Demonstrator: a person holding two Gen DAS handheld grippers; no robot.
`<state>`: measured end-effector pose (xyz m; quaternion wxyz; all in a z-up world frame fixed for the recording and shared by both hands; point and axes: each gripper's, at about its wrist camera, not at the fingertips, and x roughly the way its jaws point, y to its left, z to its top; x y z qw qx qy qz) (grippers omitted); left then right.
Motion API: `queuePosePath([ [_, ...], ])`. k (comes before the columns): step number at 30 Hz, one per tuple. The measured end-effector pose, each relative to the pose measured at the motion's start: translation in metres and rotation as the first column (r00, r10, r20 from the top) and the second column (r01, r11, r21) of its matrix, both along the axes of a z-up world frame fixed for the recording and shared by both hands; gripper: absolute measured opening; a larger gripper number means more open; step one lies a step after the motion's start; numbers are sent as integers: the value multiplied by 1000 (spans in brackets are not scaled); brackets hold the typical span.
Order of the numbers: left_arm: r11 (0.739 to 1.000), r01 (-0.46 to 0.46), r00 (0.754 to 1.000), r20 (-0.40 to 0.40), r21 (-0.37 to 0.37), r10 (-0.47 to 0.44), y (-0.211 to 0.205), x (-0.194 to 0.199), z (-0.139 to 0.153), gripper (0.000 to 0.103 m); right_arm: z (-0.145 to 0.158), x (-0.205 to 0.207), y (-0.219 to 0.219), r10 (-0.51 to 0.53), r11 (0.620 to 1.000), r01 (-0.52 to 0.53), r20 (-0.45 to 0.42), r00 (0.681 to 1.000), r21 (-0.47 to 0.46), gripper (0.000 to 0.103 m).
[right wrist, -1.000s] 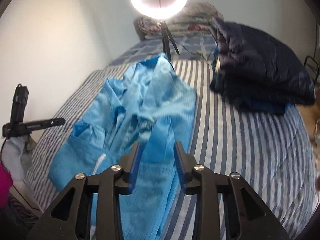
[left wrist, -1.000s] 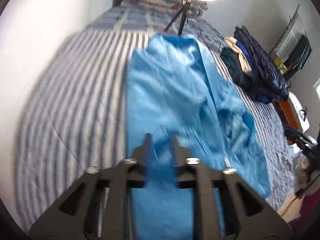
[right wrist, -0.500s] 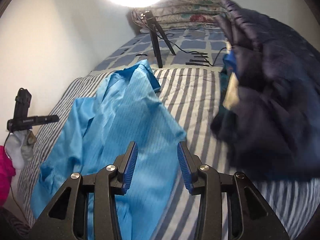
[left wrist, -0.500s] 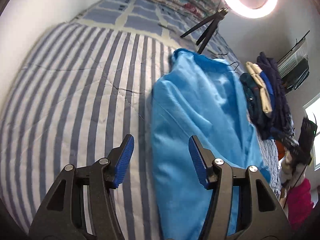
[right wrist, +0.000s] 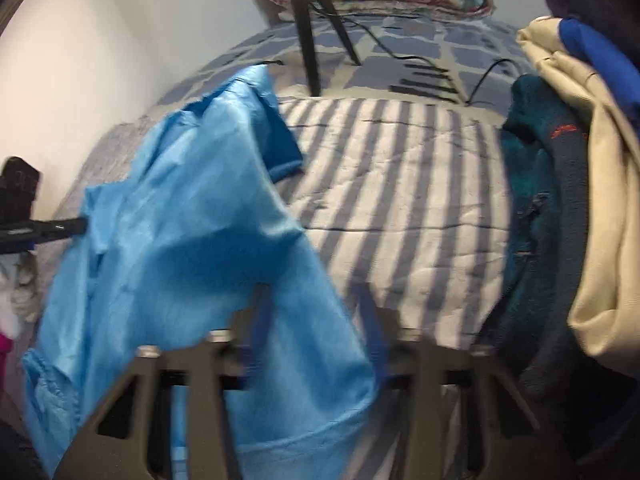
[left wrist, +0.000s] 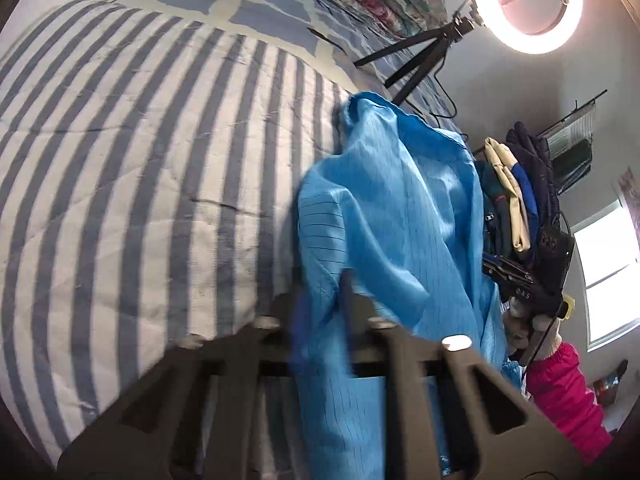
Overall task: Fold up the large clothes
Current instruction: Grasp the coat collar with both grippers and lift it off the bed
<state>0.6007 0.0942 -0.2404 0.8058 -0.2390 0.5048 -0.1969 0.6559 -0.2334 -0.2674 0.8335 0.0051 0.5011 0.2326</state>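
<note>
Blue garment point(left wrist: 400, 208) is lying lengthwise on the striped bed point(left wrist: 140, 168), filling centre-right of the left view and left-centre of the right view. Left hand-held gripper point(left wrist: 320, 300) and right hand-held gripper point(right wrist: 316, 320) have just been closing, each now pinching a fold of its near edge. Fabric is looking thin, light, limp and probably slippery, so gripping hems or seams seems safest.
</note>
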Motion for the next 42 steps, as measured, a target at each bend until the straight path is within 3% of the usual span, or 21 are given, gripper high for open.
queuePosePath([
  [2,996,1,998,58,85,-6,-12,-5,12,4,5,-4,7,6,1000,-5,14,1000,-20,1],
  [4,987,-29,995,101,161,13,-15,-12,22,4,13,-9,15,-3,993,12,76,997,-118,1],
  [6,977,-4,996,91,211,-16,-19,-9,17,6,13,-9,11,-63,981,77,87,994,-178,1],
  [7,968,13,997,68,249,-31,-21,-6,13,11,11,-8,10,-77,976,92,81,994,-200,1],
  [8,964,23,999,38,267,-35,-21,-2,11,24,9,-8,14,-65,970,80,75,995,-230,1],
  [9,965,27,999,27,260,-35,-19,0,11,28,10,-10,18,-33,968,50,73,997,-245,1],
  [12,970,-23,996,94,242,0,-9,5,31,40,22,-14,23,4,965,19,85,996,-263,3],
  [14,980,-23,994,106,199,2,-4,17,43,42,39,-11,17,-22,980,40,92,996,-196,10],
  [18,991,59,997,46,123,-65,-19,62,47,51,62,9,4,-76,997,74,98,992,22,43],
  [21,993,71,997,-7,98,-71,-32,92,37,51,58,36,15,-53,993,50,28,998,109,46],
  [25,988,133,990,-50,79,-129,-57,116,21,51,38,68,35,-55,987,61,-47,997,146,46],
  [27,982,163,986,-52,98,-158,-71,122,15,41,25,81,42,-46,982,62,-88,995,180,45],
  [28,978,176,984,-57,110,-171,-78,123,12,20,21,85,43,-41,979,61,-102,994,197,27],
  [29,975,183,982,-60,125,-177,-83,125,11,8,17,87,46,-37,977,58,-103,994,204,10],
  [30,972,185,982,-58,148,-178,-90,125,10,8,15,88,50,-33,982,51,-100,994,182,2],
  [34,969,158,984,54,192,-172,-98,115,36,1,23,84,55,-54,997,55,-18,998,62,2],
  [42,970,97,978,159,222,-134,-88,86,89,0,73,66,37,-68,978,51,76,995,202,1],
])
